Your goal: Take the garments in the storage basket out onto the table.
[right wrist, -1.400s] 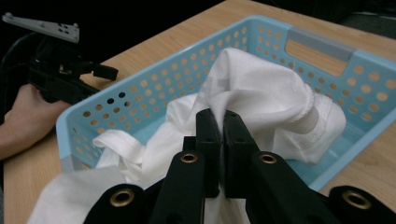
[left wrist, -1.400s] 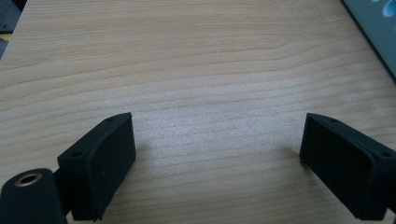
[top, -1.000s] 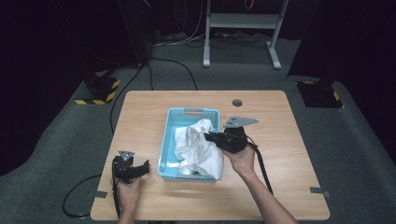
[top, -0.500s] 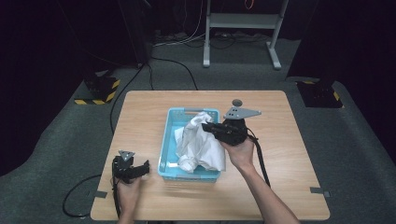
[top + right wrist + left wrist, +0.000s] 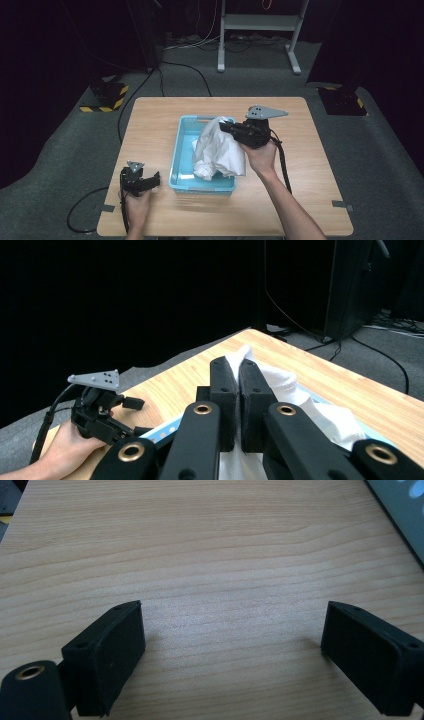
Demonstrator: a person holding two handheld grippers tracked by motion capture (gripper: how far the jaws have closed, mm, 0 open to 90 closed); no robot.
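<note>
My right gripper [image 5: 226, 128] has its jaws pinched tight on the white cloth [image 5: 218, 150], mid-frame above the blue basket [image 5: 181, 150]. It's light, limp and drapes; I'd grip a bunched fold. My left gripper [image 5: 150, 181] rests wide open on the desk [image 5: 310, 190].

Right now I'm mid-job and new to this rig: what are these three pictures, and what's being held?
There is no robot arm: a person holds a hand tool with two black jaws in each hand. The high view looks down on the wooden table. On it stands a blue basket. The right tool is shut on a white cloth and holds it above the basket. The right gripper view looks along those jaws, with the cloth pinched between them. The left tool rests near the table's front edge; its own view shows its jaws open over bare wood, holding nothing.
</note>
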